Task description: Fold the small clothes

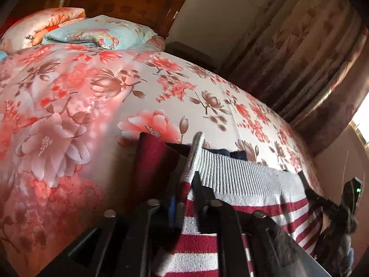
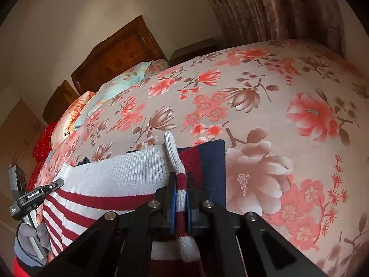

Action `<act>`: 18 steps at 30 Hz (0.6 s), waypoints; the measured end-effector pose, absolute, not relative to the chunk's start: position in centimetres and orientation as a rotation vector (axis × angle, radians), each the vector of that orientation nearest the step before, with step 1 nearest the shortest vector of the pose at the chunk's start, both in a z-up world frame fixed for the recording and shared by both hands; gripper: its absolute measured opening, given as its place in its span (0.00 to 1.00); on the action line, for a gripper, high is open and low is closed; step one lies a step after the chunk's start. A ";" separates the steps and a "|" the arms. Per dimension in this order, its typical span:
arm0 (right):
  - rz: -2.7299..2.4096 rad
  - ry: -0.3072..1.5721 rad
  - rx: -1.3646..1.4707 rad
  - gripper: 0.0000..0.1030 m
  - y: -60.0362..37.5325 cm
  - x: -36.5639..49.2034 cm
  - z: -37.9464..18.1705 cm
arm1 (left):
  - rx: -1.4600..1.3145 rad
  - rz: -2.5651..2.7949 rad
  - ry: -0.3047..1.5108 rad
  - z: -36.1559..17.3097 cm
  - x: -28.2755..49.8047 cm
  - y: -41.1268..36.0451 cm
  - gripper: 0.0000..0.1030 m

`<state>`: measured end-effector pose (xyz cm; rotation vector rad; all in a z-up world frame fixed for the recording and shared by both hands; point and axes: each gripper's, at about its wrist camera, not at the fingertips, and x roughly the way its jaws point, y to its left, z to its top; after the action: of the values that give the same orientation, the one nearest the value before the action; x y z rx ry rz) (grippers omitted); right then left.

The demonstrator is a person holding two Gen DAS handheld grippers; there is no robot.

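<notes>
A small knit sweater with a white ribbed hem [image 1: 244, 173] and red and white stripes [image 2: 96, 184] is held stretched between both grippers above the floral bed. My left gripper [image 1: 189, 184] is shut on one hem corner. My right gripper [image 2: 181, 184] is shut on the other corner. Each gripper shows in the other's view, the right gripper at the far right of the left wrist view [image 1: 332, 207] and the left gripper at the far left of the right wrist view [image 2: 34, 196]. A dark red and navy garment [image 2: 207, 161] lies on the bed just behind the sweater.
The bed is covered by a pink floral sheet [image 1: 103, 92]. A light blue pillow [image 1: 101, 32] and an orange floral quilt [image 1: 41, 25] lie by the wooden headboard [image 1: 124, 2]. Curtains [image 1: 299, 53] hang beyond the bed's far side, with a dark nightstand [image 2: 193, 50] beside the headboard.
</notes>
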<state>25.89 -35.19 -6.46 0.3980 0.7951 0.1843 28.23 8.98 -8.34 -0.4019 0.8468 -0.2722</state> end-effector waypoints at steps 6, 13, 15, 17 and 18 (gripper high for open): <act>0.027 0.642 0.295 0.21 -33.8 22.2 -3.6 | -0.412 -0.109 0.532 -3.5 21.4 9.2 1.00; 0.247 0.718 0.023 0.25 -24.4 21.7 -2.9 | -0.136 -0.219 0.712 -4.1 22.5 1.2 1.00; 0.225 0.797 -0.026 0.24 -23.5 22.5 -4.7 | -0.170 -0.170 0.771 -6.0 24.1 2.3 1.00; 0.261 0.760 0.056 0.22 -25.2 22.3 -5.3 | -0.326 -0.198 0.775 -6.8 24.7 5.2 1.00; 0.254 0.746 0.107 0.22 -26.7 22.1 -5.5 | -0.387 -0.201 0.745 -6.5 24.4 6.5 1.00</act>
<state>22.06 -26.67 -5.45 0.1067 0.7459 0.2539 24.40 6.46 -6.55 -0.3873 0.7446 -0.2005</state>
